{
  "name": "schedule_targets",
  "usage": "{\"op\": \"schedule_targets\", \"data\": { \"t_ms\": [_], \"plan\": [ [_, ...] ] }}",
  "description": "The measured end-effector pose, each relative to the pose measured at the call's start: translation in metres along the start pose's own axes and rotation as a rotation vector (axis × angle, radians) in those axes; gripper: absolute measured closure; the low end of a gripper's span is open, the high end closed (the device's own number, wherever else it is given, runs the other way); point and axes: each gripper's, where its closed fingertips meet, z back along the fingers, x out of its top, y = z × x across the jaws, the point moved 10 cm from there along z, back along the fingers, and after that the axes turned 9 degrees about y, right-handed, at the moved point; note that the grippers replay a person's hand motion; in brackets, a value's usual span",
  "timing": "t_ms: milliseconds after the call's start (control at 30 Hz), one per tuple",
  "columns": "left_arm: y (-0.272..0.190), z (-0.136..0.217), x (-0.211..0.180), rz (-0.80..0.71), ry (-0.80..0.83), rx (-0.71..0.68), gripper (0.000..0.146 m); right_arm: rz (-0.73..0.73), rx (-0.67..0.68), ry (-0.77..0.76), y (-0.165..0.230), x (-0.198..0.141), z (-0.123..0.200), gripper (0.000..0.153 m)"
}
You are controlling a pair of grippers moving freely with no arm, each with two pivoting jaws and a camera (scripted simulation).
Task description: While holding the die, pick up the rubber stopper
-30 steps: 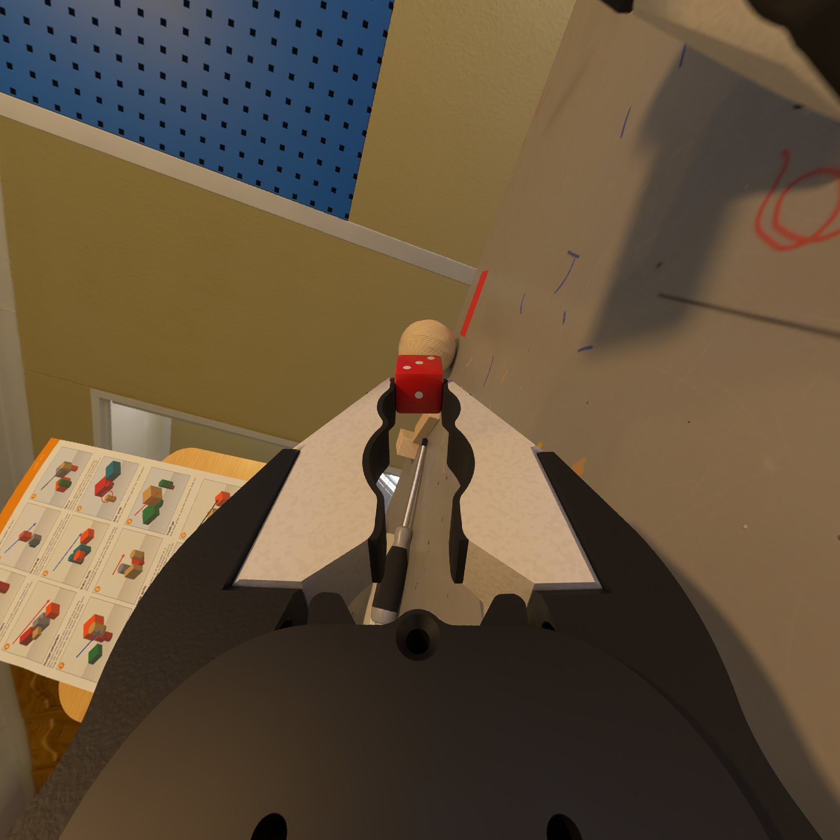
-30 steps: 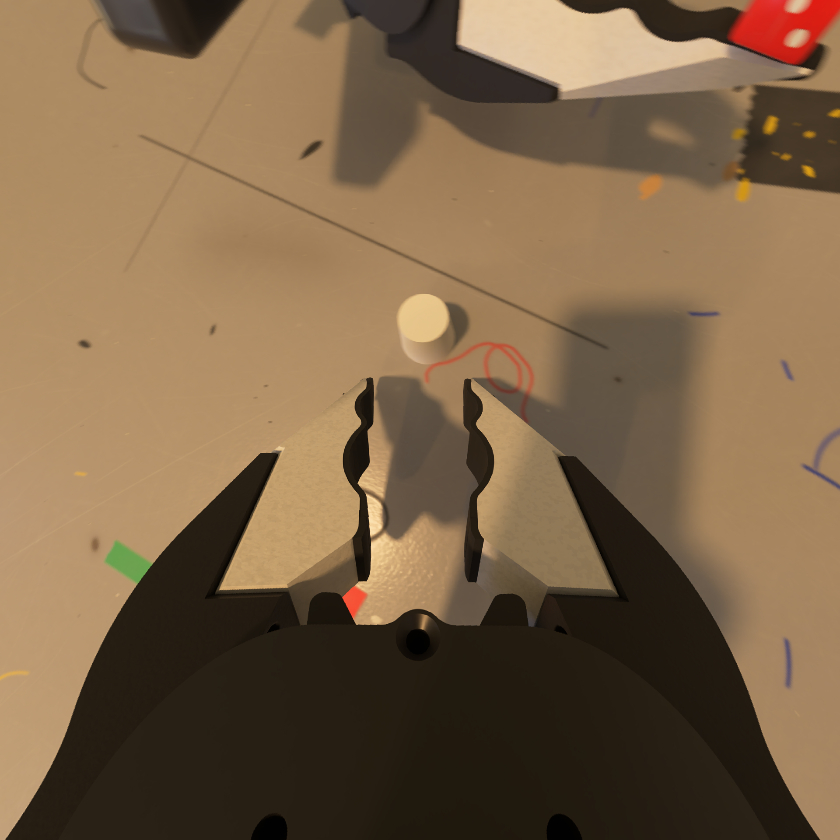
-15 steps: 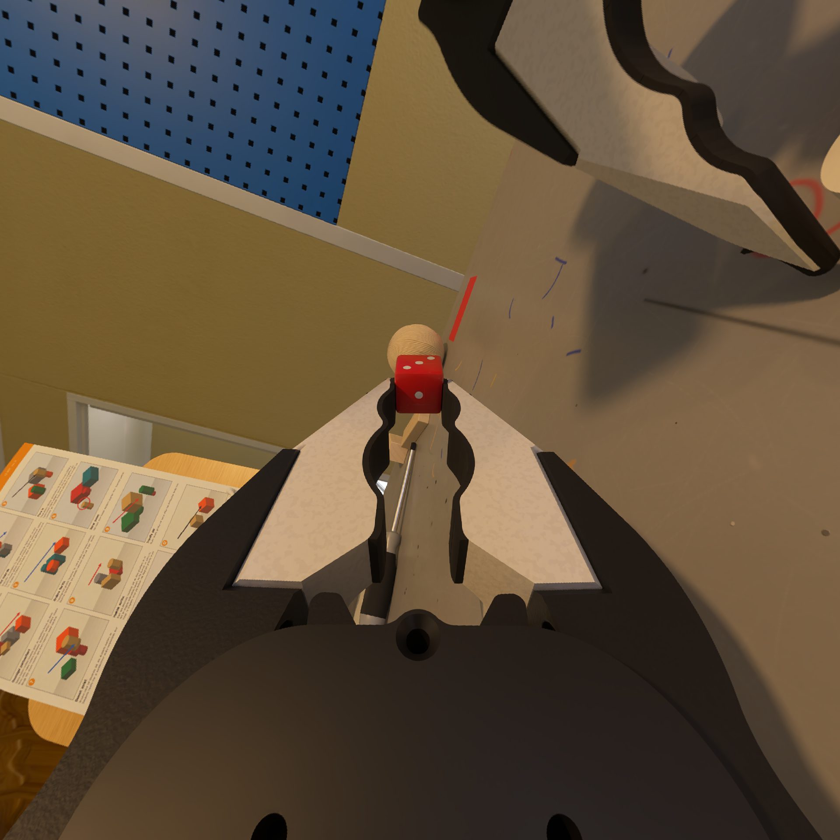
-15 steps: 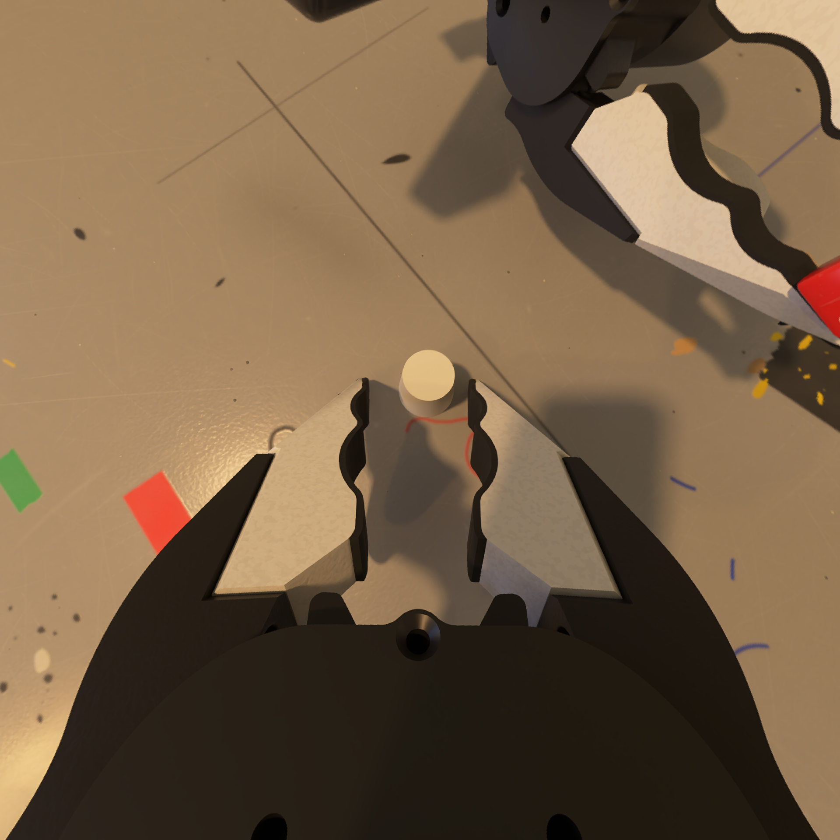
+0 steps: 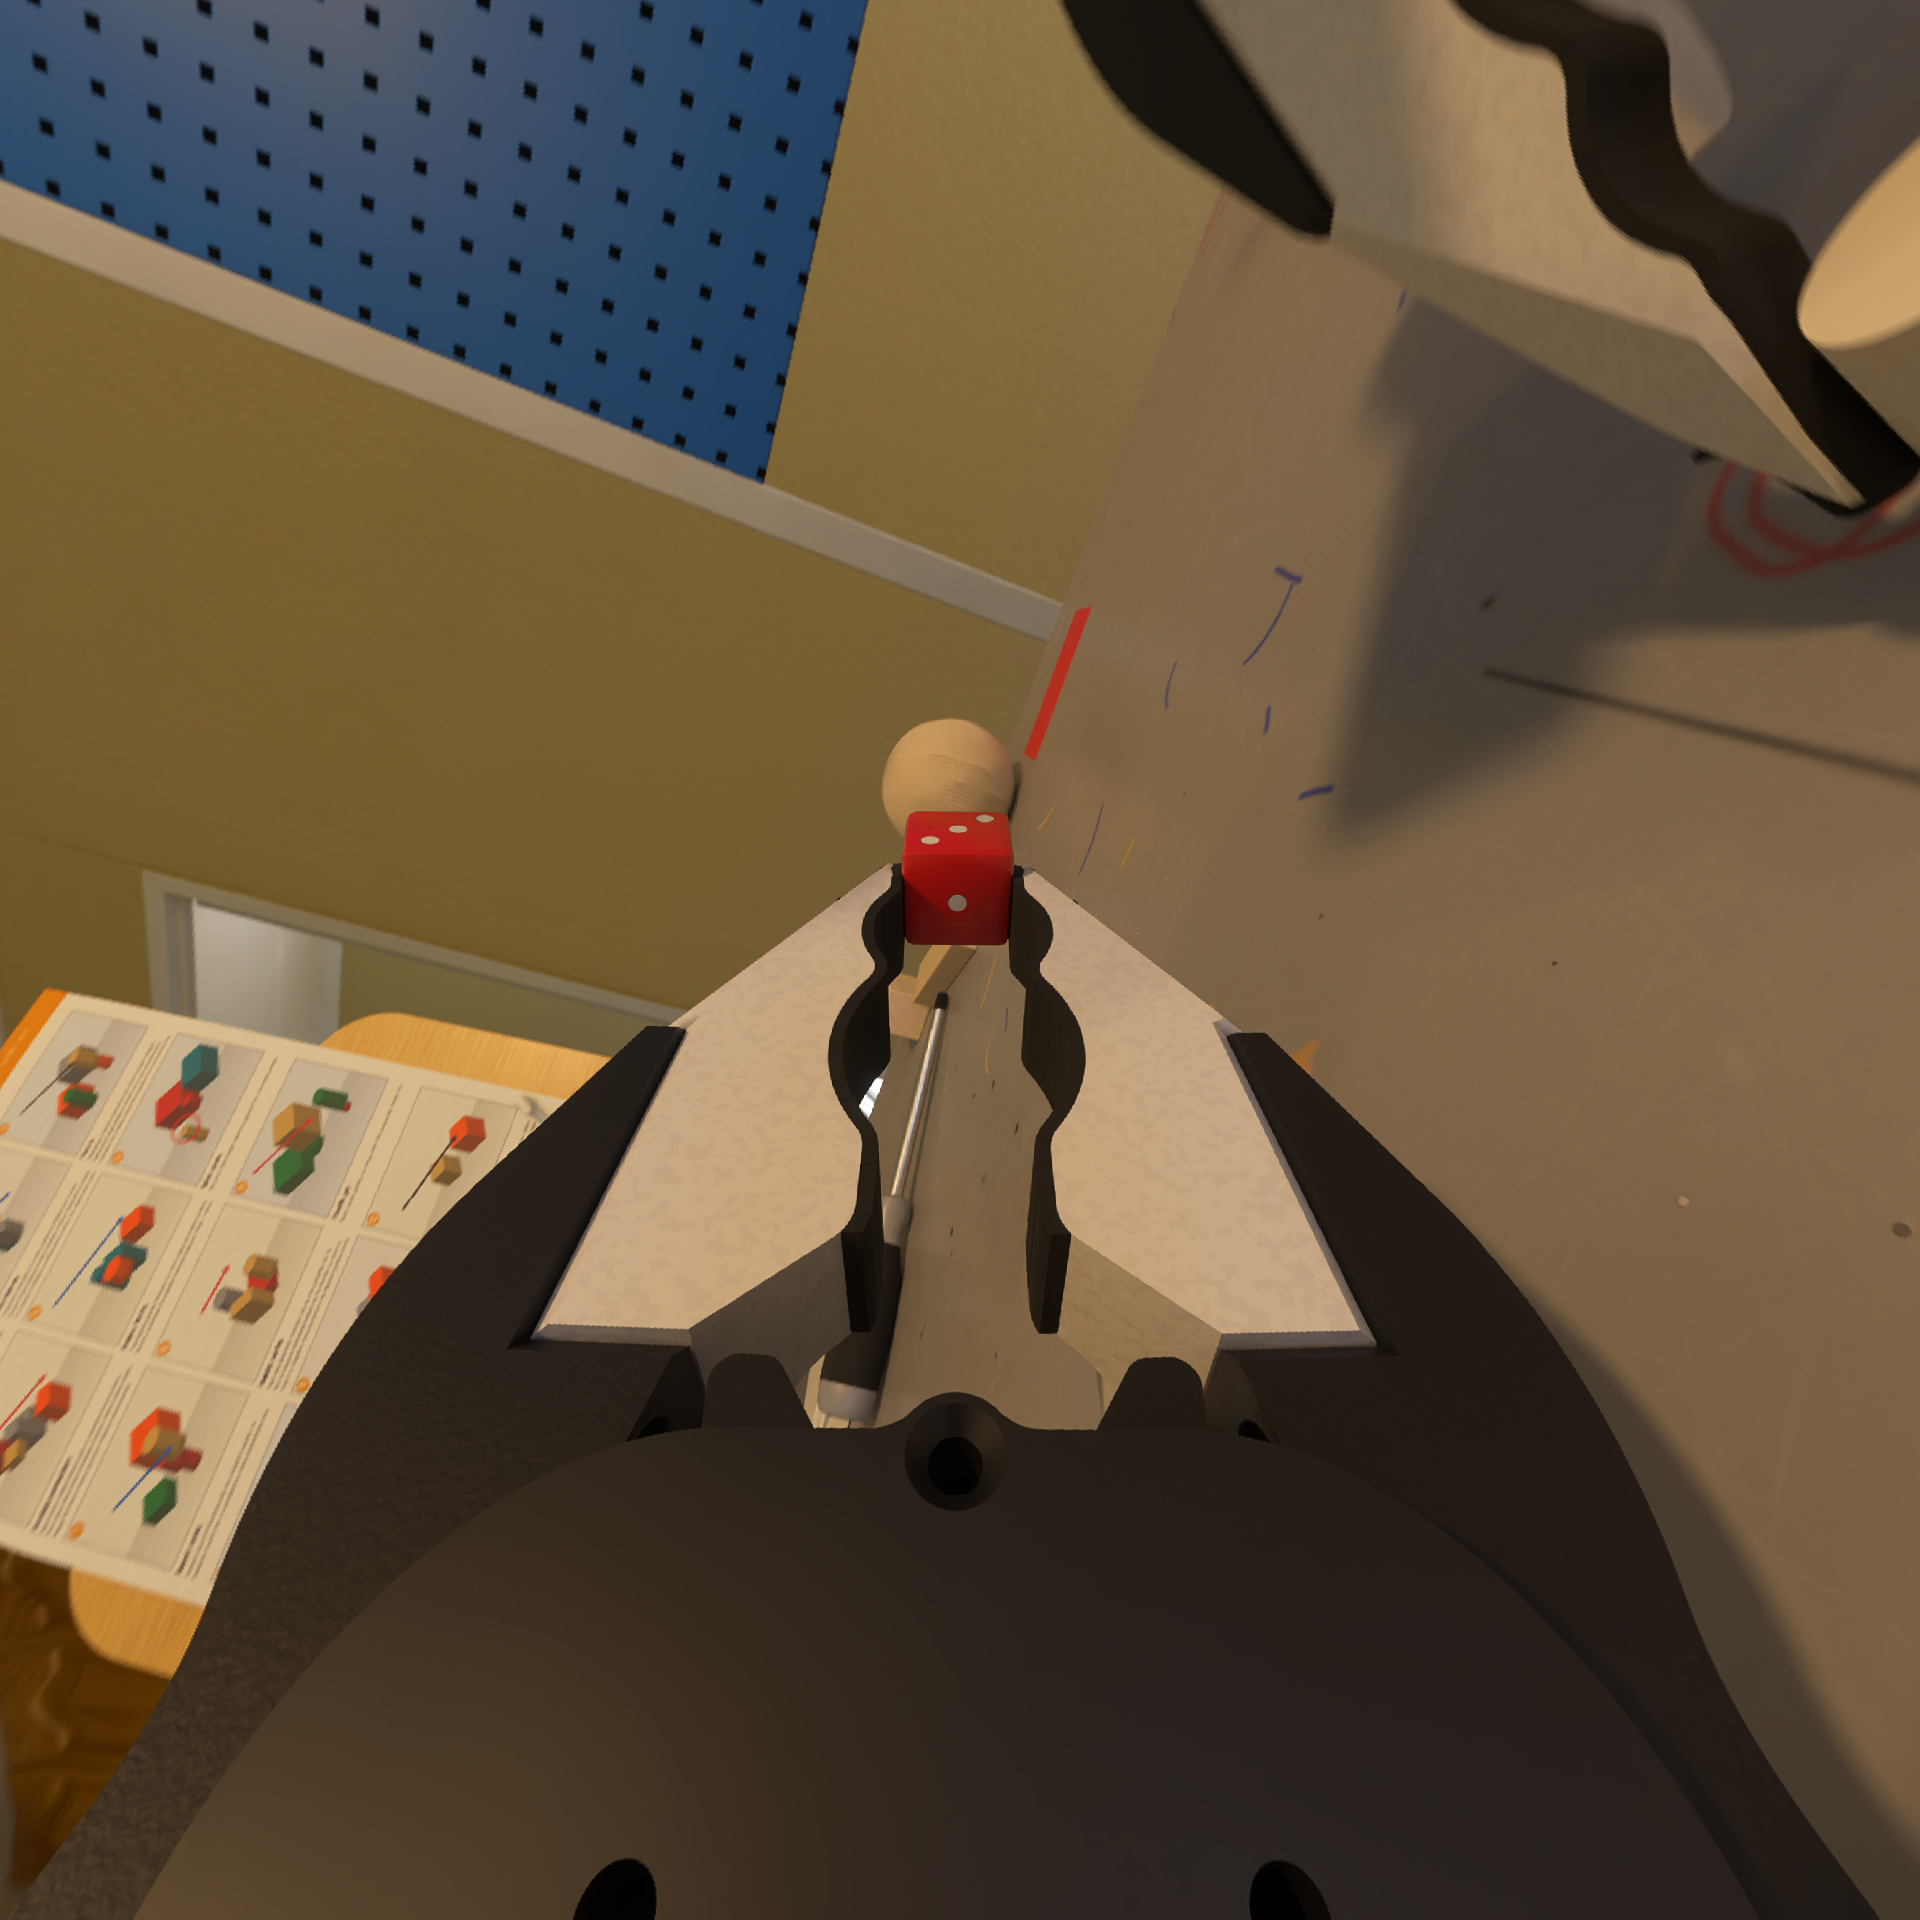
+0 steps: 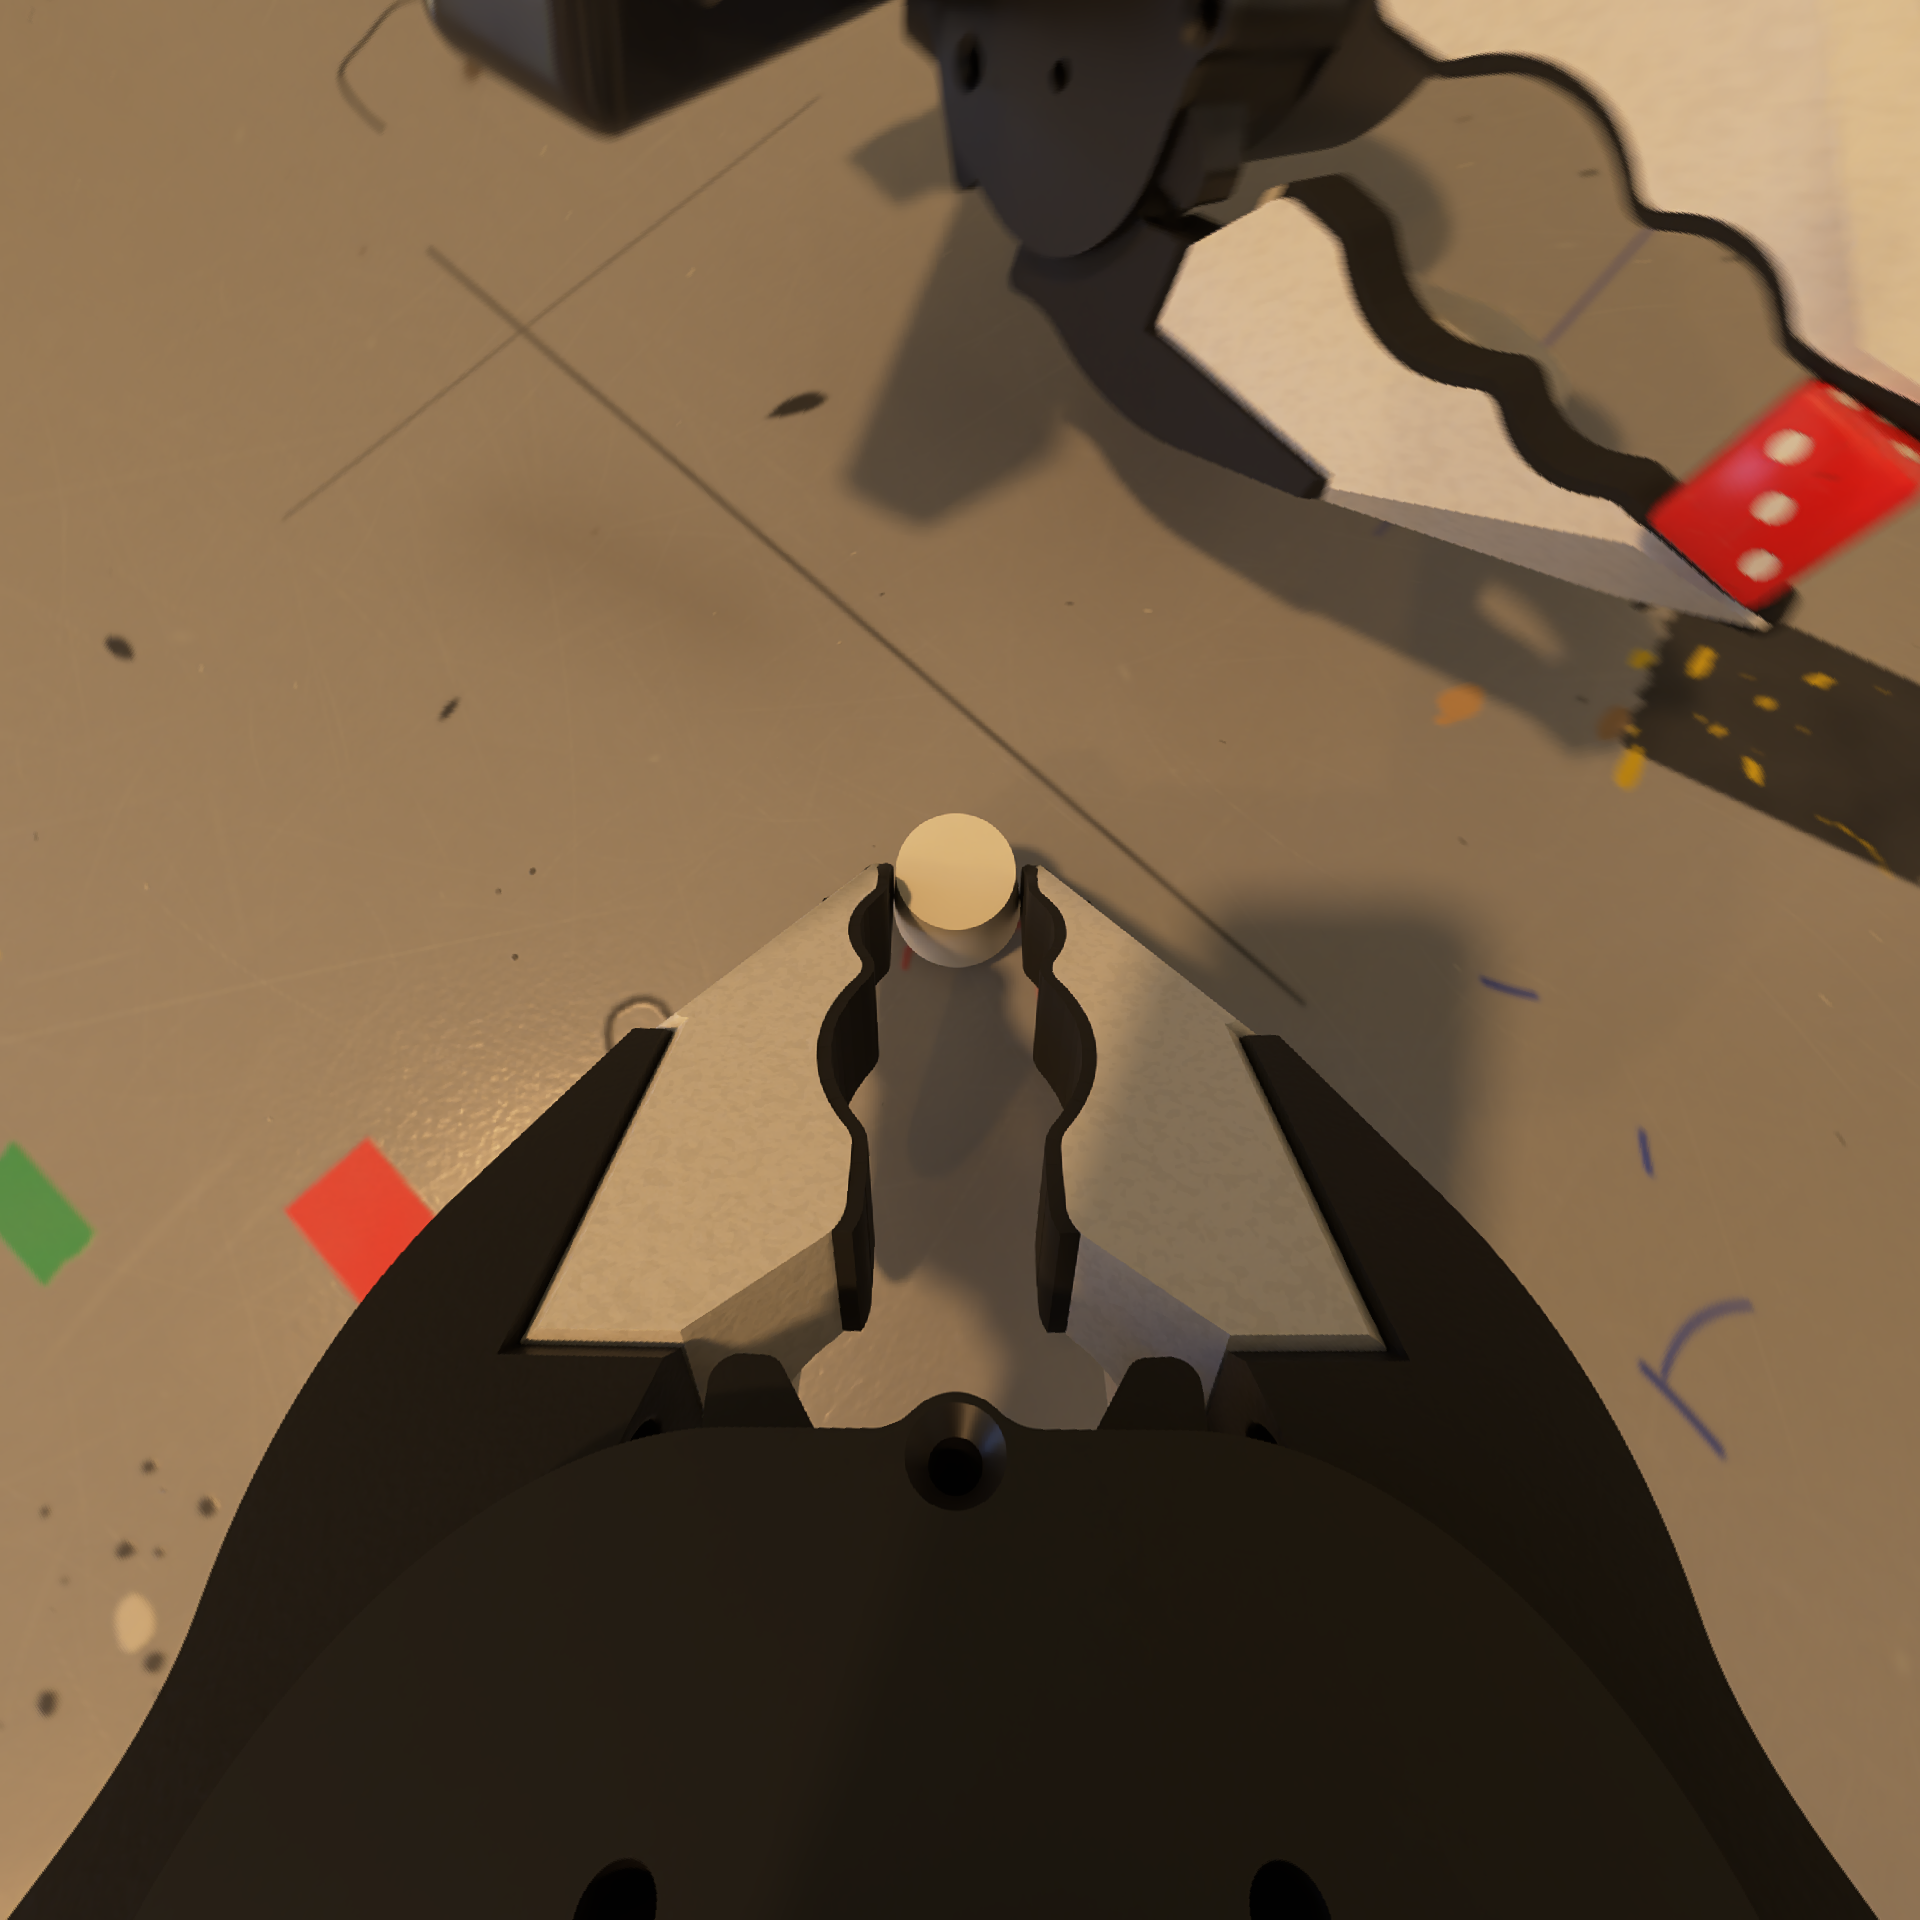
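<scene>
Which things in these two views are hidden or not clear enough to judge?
- Rubber stopper, right wrist view: its base is hidden by its own top, so lift-off from the table cannot be judged.
- Screwdriver, left wrist view: the handle is partly behind the left gripper.
- Die, right wrist view: blurred.

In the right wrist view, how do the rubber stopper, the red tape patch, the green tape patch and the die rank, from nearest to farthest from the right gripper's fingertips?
1. Rubber stopper: between the right gripper fingertips.
2. Red tape patch: on the table, lower left.
3. Green tape patch: farther left, at the edge.

Die: upper right in the left gripper, raised; not rankable against the patches.
</scene>
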Motion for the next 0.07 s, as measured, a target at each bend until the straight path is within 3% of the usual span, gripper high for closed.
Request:
{"op": "schedule_targets", "data": {
  "t_ms": [67],
  "plan": [
    [0.0008,0.0005,0.0012,0.010,0.030,0.021,0.127,-0.053,-0.058,-0.030,0.0031,-0.0019,0.0093,0.128]
  ]
}}
